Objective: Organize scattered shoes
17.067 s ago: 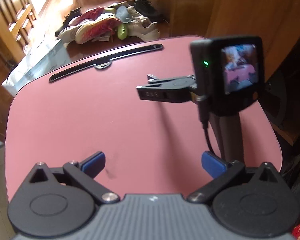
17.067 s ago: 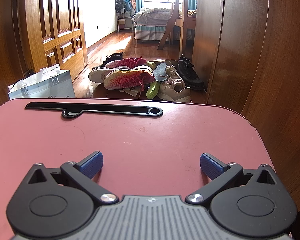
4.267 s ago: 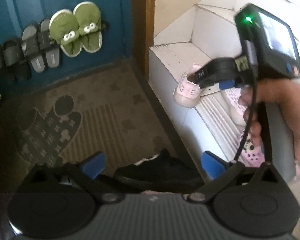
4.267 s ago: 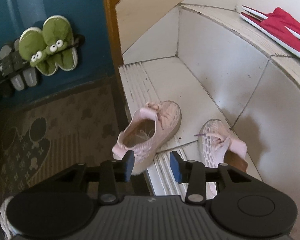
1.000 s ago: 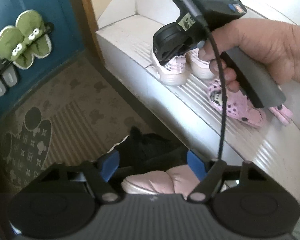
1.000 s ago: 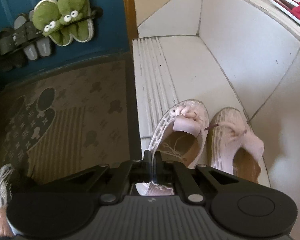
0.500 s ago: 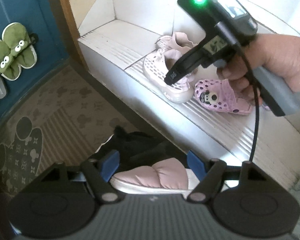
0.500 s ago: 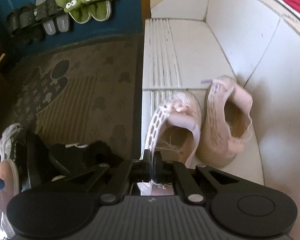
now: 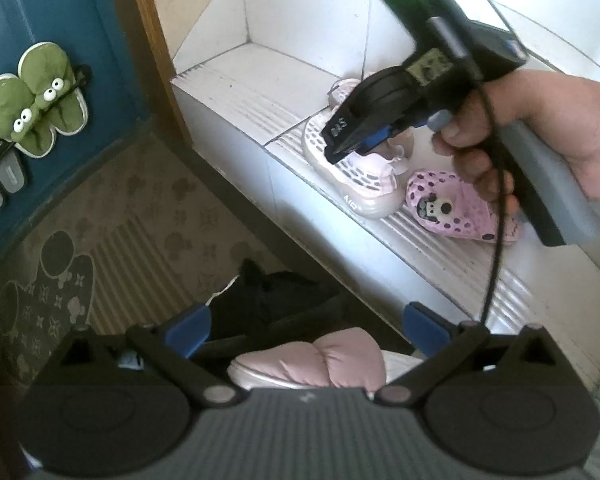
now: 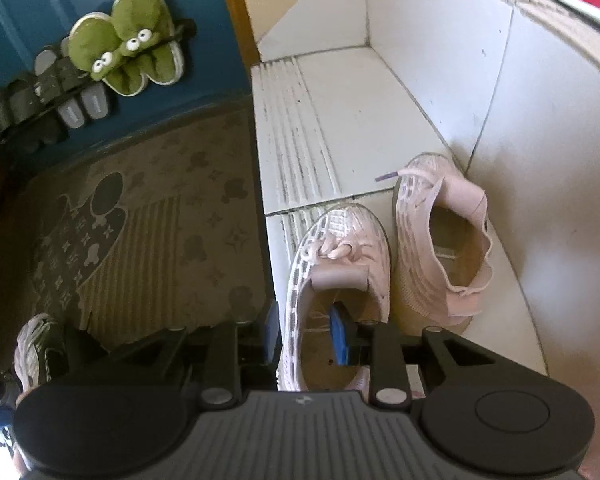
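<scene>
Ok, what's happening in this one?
A person is tidying shoes onto a white shelf. The right tool is opening around the side wall of a pink knit sneaker set beside its mate. The left tool is opening, empty, above a padded pink shoe on the floor.

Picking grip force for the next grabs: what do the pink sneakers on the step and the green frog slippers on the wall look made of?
Pink sneakers: apparently soft knit mesh, matte; open weave holes show and the second one's collar slumps. Sole looks like smooth rubber or foam.
Green frog slippers: seemingly plush fabric, fuzzy surface, padded shape, with a pale sole edge.
</scene>
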A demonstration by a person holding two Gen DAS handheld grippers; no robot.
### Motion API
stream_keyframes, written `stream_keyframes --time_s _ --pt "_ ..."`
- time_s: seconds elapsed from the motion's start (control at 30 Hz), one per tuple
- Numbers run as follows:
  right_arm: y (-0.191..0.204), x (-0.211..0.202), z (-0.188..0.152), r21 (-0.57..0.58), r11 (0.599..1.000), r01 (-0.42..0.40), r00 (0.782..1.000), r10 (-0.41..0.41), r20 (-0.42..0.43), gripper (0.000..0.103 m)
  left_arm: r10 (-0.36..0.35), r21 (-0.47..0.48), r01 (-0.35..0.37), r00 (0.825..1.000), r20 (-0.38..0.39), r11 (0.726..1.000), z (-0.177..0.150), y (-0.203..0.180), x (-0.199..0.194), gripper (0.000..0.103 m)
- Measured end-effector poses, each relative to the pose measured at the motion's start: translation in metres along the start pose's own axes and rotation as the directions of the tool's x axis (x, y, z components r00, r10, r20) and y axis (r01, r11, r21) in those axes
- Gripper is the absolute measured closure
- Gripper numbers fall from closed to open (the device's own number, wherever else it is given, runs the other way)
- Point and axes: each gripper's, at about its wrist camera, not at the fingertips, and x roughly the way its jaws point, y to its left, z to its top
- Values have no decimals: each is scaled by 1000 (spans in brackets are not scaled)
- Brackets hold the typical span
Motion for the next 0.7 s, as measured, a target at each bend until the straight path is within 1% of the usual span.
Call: stream_keyframes --time_s 0.2,0.3,0.57,0.6,0.63,0.7 --pt "2 17 4 41 999 4 1000 -3 -16 76 27 19 -27 999 -38 999 -1 0 4 0" --pt "4 20 5 34 999 9 1000 -8 -11 76 40 21 -38 998 -56 999 -1 0 7 0" --pt "4 22 2 17 1000 9 1000 -10 16 76 51 37 -49 996 -73 998 -5 -1 11 0" --pt "5 22 1 7 1000 13 1000 -13 18 77 50 38 -47 996 -71 998 -5 -1 11 0" --pt "7 23 1 -9 1000 25 999 -25 21 86 46 38 -44 997 -63 998 -6 -1 10 0" --pt "7 23 1 -16 999 32 999 -32 26 91 38 36 -37 998 -47 999 -8 1 8 0"
